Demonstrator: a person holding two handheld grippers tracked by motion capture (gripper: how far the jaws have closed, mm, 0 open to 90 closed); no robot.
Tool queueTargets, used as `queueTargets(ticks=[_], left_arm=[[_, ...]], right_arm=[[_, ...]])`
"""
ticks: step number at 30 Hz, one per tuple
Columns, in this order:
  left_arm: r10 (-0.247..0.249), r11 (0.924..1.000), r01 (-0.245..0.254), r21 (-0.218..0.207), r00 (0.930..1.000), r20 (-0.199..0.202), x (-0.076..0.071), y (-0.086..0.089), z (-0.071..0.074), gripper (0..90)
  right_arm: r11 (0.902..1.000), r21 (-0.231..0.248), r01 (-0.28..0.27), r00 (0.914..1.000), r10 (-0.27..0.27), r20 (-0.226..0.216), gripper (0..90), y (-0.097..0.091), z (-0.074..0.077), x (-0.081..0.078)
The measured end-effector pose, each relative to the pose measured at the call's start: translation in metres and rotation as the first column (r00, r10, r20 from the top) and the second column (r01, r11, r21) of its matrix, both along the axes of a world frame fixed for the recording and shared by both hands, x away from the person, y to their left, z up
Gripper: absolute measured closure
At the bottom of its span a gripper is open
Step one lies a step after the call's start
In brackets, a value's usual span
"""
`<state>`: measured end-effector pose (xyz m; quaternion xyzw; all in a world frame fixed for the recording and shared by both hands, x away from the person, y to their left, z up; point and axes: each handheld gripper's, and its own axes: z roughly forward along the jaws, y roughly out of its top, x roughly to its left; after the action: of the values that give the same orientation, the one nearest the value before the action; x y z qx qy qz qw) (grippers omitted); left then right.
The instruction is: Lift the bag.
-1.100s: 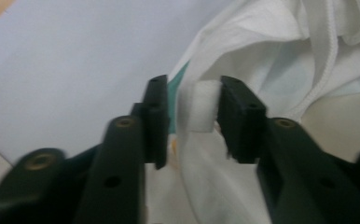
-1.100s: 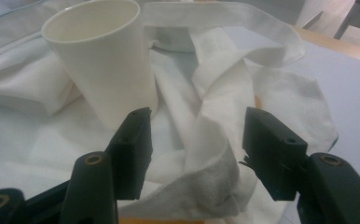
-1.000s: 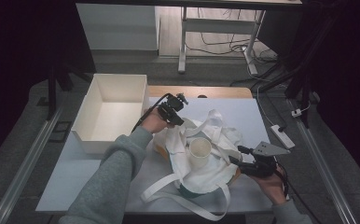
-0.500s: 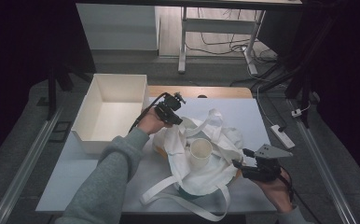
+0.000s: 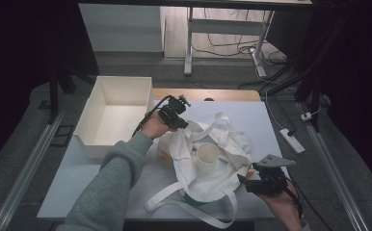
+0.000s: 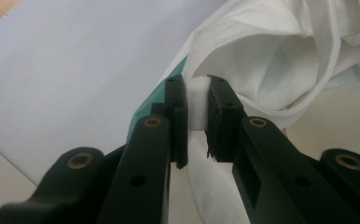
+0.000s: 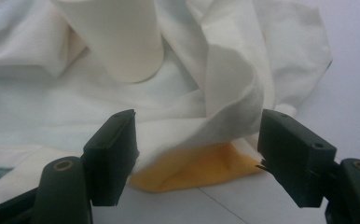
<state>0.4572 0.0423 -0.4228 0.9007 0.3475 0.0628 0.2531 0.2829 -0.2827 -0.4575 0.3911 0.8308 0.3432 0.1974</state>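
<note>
Up near the white box (image 5: 114, 113), the left gripper (image 5: 174, 115) has its fingers (image 6: 178, 112) clamped on a fold of the white cloth bag (image 5: 208, 168), which lies crumpled across the middle of the surface (image 5: 102, 183) with a white paper cup (image 5: 207, 156) standing upright on it. At the bag's near right edge, the right gripper (image 5: 251, 183) has just been opening its fingers (image 7: 113, 149), which now stand wide apart; a fold of cloth with an orange patch (image 7: 197, 170) lies between them, unpressed.

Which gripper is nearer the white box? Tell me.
Left. The left gripper sits just beside the white box, clamping the cloth bag; the right gripper is across the bag, jaws open.
</note>
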Motion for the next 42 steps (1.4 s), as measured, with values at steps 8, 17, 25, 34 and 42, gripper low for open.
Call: queueTargets(ticks=[8, 17, 25, 34, 42], left_arm=[[-0.012, 0.9999, 0.012, -0.003, 0.9998, 0.016, -0.006, 0.002, 0.004, 79.6], [-0.008, 0.9976, 0.011, -0.068, 0.9993, 0.036, -0.019, 0.024, 0.023, 80.1], [-0.008, 0.9841, 0.021, -0.176, 0.9973, 0.073, -0.033, 0.055, 0.045, 80.2], [0.006, 0.9556, 0.034, -0.293, 0.9907, 0.136, -0.048, 0.084, 0.07, 80.4], [0.046, 0.9369, 0.032, -0.348, 0.9756, 0.214, -0.059, 0.098, 0.092, 81.0]], right_arm=[[0.993, -0.11, 0.043, 0.9979, -0.048, -0.044, 71.2, 0.001, -0.012, 0.013], [0.9954, 0.083, 0.048, 0.9987, -0.05, 0.014, 85.8, -0.024, 0.035, 0.017], [0.9764, 0.211, 0.047, 0.9919, -0.071, 0.105, 86.6, -0.037, 0.079, 0.034], [0.9492, 0.315, 0.01, 0.9729, -0.082, 0.216, 86.8, -0.035, 0.109, 0.042], [0.9308, 0.364, -0.037, 0.9404, -0.091, 0.328, 87.3, -0.027, 0.129, 0.036]])
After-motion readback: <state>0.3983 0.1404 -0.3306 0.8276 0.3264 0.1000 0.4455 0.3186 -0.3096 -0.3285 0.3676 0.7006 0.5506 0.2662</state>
